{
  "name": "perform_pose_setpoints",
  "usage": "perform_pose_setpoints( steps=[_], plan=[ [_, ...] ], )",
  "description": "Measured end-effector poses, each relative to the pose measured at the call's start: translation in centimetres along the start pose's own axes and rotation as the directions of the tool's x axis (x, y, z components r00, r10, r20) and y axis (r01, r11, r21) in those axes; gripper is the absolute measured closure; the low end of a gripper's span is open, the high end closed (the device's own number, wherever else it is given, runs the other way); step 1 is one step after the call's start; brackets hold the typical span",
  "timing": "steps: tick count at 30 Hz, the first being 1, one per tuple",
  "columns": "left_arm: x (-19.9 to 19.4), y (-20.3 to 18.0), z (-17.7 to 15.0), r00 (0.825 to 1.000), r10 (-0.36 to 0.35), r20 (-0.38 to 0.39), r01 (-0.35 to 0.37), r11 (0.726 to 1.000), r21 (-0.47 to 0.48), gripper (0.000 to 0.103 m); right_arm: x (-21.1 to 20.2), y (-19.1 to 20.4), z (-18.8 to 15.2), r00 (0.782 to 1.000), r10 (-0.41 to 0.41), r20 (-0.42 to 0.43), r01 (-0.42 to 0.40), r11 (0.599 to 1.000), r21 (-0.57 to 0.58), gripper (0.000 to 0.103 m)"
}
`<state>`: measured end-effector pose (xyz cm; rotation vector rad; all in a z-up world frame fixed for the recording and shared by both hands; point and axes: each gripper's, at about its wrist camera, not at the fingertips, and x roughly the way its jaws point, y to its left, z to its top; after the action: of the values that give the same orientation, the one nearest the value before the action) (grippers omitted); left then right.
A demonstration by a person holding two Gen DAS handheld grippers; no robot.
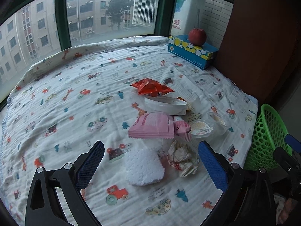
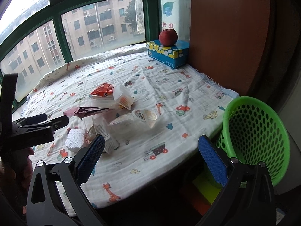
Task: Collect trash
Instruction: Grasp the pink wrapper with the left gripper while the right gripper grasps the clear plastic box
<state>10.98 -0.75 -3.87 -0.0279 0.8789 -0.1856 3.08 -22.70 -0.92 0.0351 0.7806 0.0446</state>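
A pile of trash lies on the printed blanket (image 1: 75, 98): a white foam block (image 1: 144, 166), a crumpled wrapper (image 1: 183, 159), a pink packet (image 1: 152, 127), a clear jelly cup (image 1: 201, 130), a white lid (image 1: 165, 105) and an orange packet (image 1: 150, 87). My left gripper (image 1: 150, 166) is open, its jaws either side of the foam block and wrapper. My right gripper (image 2: 151, 159) is open and empty above the blanket's front edge, right of the pile. The foam block (image 2: 75, 140) and jelly cup (image 2: 144, 115) show there too. A green mesh basket (image 2: 255, 137) stands at the right.
A blue tissue box (image 2: 167, 53) with a red apple (image 2: 168, 36) on it sits at the back right by the window. A brown panel (image 2: 225, 37) rises along the right side. The left gripper (image 2: 37, 130) shows at the left of the right wrist view.
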Motion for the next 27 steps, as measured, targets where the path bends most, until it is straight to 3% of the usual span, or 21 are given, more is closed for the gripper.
perform_pose_setpoints(
  steps=[4,11,13,15,18,27],
  plan=[
    [1.9,-0.6,0.6,0.999,-0.035,-0.016,0.035,0.999,0.017,0.006,1.0,-0.3,0.2,1.000,0.001,-0.012,-0.001,1.000,0.002,0.005],
    [5.2,-0.4,1.9,0.999,-0.021,-0.034,0.022,0.999,0.043,0.008,2.8,-0.5,0.6,0.999,0.013,-0.033,-0.013,1.000,-0.010,0.005],
    [5.7,-0.2,2.0,0.999,-0.019,-0.036,0.021,0.999,0.049,0.013,3.4,-0.4,0.8,0.999,0.020,-0.038,-0.020,1.000,-0.016,0.005],
    [6.1,0.0,2.0,0.998,-0.031,-0.049,0.034,0.998,0.053,0.025,4.1,-0.4,0.9,0.998,0.030,-0.049,-0.031,0.999,-0.020,0.005],
    [6.4,0.3,2.0,0.999,-0.033,-0.042,0.035,0.998,0.053,0.033,5.2,-0.2,1.3,0.996,0.054,-0.064,-0.055,0.998,-0.020,0.005],
    [5.1,2.3,2.0,0.998,-0.055,-0.026,0.056,0.998,0.017,0.038,8.9,0.9,3.6,0.983,0.148,-0.108,-0.151,0.988,-0.026,0.009]
  ],
)
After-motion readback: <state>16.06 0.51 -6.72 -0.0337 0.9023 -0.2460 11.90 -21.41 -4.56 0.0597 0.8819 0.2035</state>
